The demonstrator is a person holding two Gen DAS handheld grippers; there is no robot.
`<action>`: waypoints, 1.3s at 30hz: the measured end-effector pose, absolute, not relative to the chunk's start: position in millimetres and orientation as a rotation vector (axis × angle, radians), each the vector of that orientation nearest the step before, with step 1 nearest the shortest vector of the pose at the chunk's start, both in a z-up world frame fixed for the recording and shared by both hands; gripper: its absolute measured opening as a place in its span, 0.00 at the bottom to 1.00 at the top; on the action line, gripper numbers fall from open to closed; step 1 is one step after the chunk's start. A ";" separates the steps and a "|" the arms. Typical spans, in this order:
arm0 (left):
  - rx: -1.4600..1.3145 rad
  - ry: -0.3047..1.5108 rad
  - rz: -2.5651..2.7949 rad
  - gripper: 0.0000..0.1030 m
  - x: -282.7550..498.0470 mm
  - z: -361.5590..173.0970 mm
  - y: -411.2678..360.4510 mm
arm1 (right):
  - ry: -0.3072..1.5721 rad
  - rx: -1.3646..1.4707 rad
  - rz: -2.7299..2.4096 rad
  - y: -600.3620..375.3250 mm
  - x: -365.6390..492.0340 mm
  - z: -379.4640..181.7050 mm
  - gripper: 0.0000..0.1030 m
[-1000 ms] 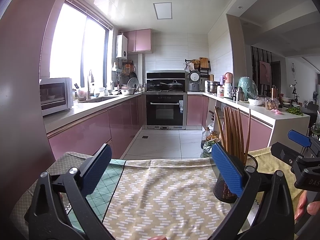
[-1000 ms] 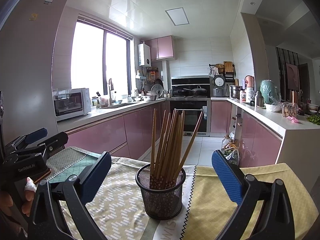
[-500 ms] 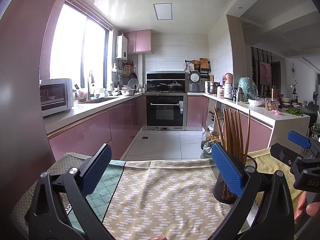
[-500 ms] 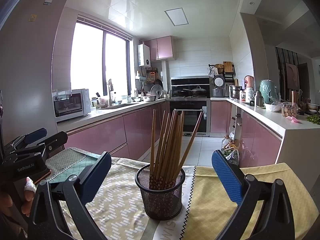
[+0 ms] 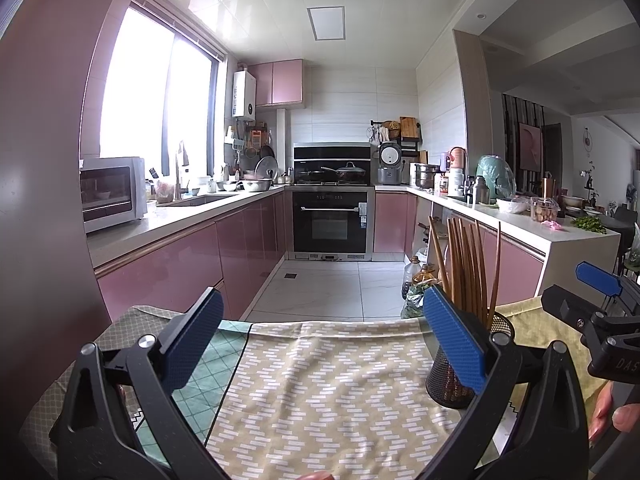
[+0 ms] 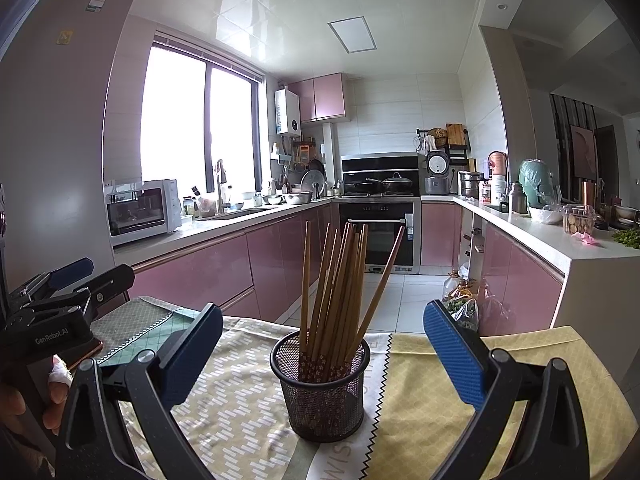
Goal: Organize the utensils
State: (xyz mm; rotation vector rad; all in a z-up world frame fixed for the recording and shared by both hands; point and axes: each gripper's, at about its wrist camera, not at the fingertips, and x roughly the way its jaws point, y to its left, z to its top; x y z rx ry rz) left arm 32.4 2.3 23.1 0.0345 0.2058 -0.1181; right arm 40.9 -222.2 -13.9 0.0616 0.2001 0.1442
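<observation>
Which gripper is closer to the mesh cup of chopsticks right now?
Right. The right gripper faces the mesh cup head-on, open; the left gripper sits off to the cup's left, open.

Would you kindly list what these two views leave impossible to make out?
- Left wrist view: the mesh holder is partly hidden by the left tool pad, its base unseen.
- Right wrist view: how many chopsticks there are; they overlap.
- Right wrist view: the print on the cloth is cut off by the bottom edge.

right gripper (image 6: 323,354) slightly nearer mesh holder (image 6: 320,390), chopsticks (image 6: 336,288)
</observation>
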 end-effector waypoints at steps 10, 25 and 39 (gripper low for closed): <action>0.035 0.207 -0.117 0.95 32.7 24.2 1.5 | 0.203 0.068 0.137 -222.4 41.6 -14.3 0.94; 0.034 0.208 -0.119 0.95 31.7 24.2 -0.3 | 0.204 0.074 0.134 -222.5 43.2 -15.9 0.94; 0.033 0.211 -0.118 0.95 31.5 24.0 -1.1 | 0.196 0.073 0.129 -222.9 41.6 -16.0 0.94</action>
